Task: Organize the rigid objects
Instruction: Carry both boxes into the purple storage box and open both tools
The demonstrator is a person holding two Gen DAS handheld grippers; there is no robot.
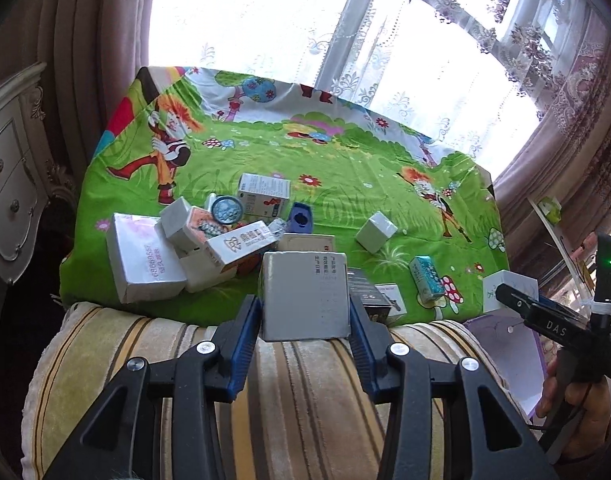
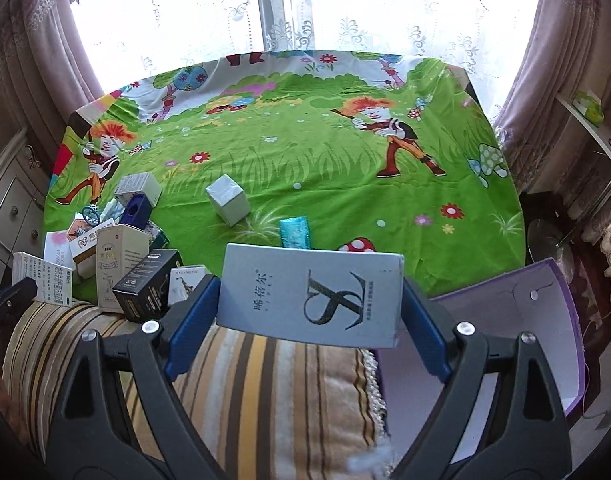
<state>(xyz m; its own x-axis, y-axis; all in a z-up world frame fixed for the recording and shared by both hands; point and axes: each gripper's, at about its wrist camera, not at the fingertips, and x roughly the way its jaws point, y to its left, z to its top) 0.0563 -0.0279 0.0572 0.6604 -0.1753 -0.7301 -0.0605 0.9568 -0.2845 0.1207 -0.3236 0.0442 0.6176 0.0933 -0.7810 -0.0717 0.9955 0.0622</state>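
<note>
Blue pads of the left gripper (image 1: 305,312) squeeze a grey box (image 1: 304,294) above the striped cushion (image 1: 297,392). The right gripper (image 2: 310,300), opened wide, clamps a flat white box (image 2: 311,294) near the purple bin (image 2: 545,320). More boxes lie on the green cloth (image 2: 305,160), mostly far left.

A cartoon-printed green cloth (image 2: 305,168) is covering the tabletop, its forest figures and mushrooms facing up. A striped plush cushion (image 1: 305,392) is lying along the near edge. Behind, a lace curtain (image 2: 365,12) is hanging over the bright window, with heavy mauve drapes (image 1: 85,32) framing it. A cream carved drawer cabinet (image 1: 9,184) is standing at the left.
</note>
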